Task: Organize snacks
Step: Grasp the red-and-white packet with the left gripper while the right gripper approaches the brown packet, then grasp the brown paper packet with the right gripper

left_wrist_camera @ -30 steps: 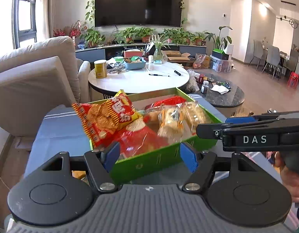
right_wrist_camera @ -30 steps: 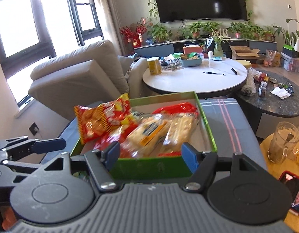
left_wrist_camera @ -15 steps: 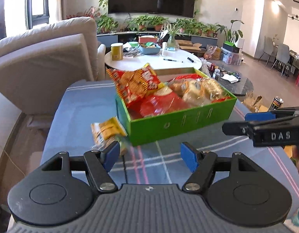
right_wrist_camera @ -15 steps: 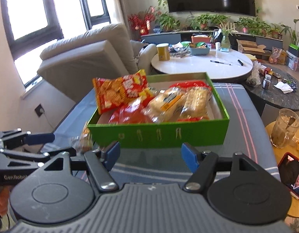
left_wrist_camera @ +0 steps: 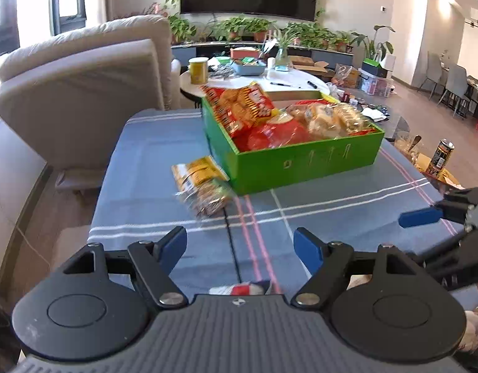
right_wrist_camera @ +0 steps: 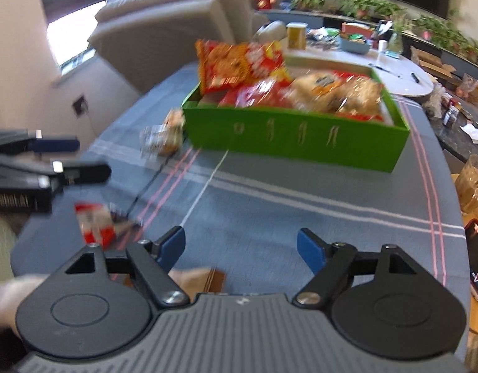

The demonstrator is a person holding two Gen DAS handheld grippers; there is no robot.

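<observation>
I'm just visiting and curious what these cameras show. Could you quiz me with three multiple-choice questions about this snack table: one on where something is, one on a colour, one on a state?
1. Where does the yellow snack packet lie?
A. inside the box
B. on the tablecloth beside the box
C. on the sofa

2. What colour is the snack box?
A. green
B. white
C. purple

3. How does the left gripper stand?
A. clamped on a packet
B. open, holding nothing
C. shut, holding nothing

Answers:
1. B, it rests on the blue striped tablecloth by the box's near left corner.
2. A, its walls are bright green.
3. B, its blue pads stand apart with only cloth showing between them.
</observation>
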